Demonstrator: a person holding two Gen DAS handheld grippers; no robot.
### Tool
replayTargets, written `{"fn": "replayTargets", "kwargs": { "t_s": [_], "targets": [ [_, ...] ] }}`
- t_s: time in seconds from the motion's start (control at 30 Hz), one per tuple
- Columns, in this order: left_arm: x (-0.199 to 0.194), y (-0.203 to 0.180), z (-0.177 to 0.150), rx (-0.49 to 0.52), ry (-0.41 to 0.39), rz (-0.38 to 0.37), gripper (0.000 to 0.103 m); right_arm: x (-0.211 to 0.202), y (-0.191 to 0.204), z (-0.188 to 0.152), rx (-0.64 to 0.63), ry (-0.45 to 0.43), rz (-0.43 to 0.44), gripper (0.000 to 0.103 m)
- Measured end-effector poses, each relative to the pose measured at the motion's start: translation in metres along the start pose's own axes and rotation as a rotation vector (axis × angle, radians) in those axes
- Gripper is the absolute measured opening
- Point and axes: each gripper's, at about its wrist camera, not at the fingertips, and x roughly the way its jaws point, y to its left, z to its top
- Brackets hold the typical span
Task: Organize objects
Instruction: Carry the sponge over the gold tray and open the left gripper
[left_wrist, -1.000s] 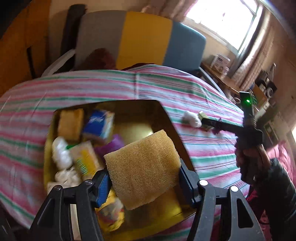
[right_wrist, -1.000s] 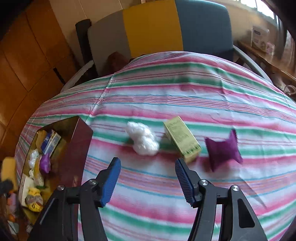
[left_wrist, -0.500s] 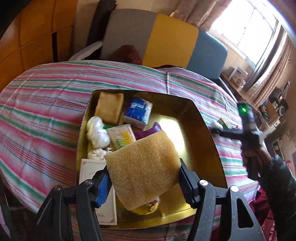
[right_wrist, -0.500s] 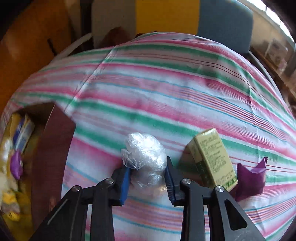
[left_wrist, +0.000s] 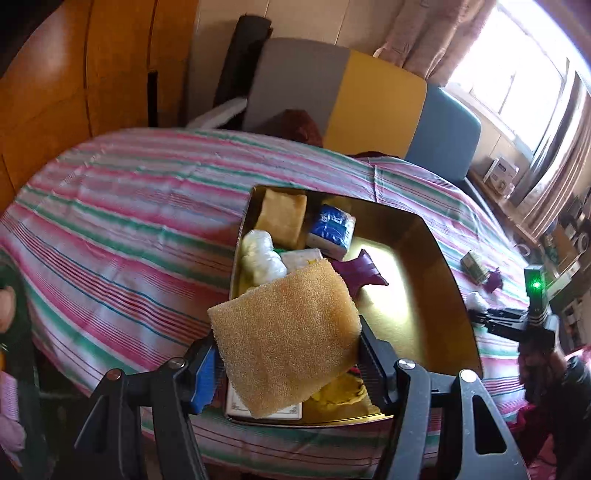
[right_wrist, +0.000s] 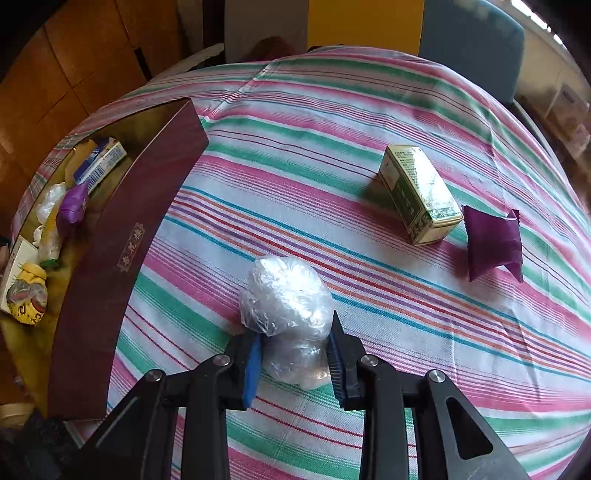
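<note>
Crinkly plastic ball (right_wrist: 286, 295) sits on the striped tablecloth (right_wrist: 369, 110), pinched in the right gripper (right_wrist: 293, 360), which has clamped right down on it. Left gripper (left_wrist: 286, 363) holds the yellow sponge (left_wrist: 284, 334) over the gold-lined box (left_wrist: 443, 266). Best bet: lift the ball straight up, clear the box's wall, and let the sponge go low over a bare spot.

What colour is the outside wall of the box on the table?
Dark maroon, with small gold characters printed on it; the box shows this best in the right wrist view.
</note>
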Motion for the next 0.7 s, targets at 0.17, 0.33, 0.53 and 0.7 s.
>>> {"fn": "replayTargets", "kwargs": {
  "t_s": [0.17,0.33,0.53,0.7],
  "targets": [
    [-0.012,-0.021,-0.006,0.084,-0.04,0.024,0.065,-0.002,0.006,-0.004,-0.043,-0.019,-0.038,0.031],
    [-0.018,-0.05,-0.007,0.18,-0.07,0.023,0.065,0.0,0.011,-0.002,-0.054,-0.026,-0.046,0.031],
    [-0.015,-0.077,-0.01,0.242,-0.061,-0.01,0.065,0.0,0.014,-0.004,-0.077,-0.034,-0.064,0.031],
    [-0.01,-0.091,-0.015,0.276,-0.039,-0.027,0.065,0.001,0.012,-0.003,-0.066,-0.025,-0.052,0.031]
  ]
}}
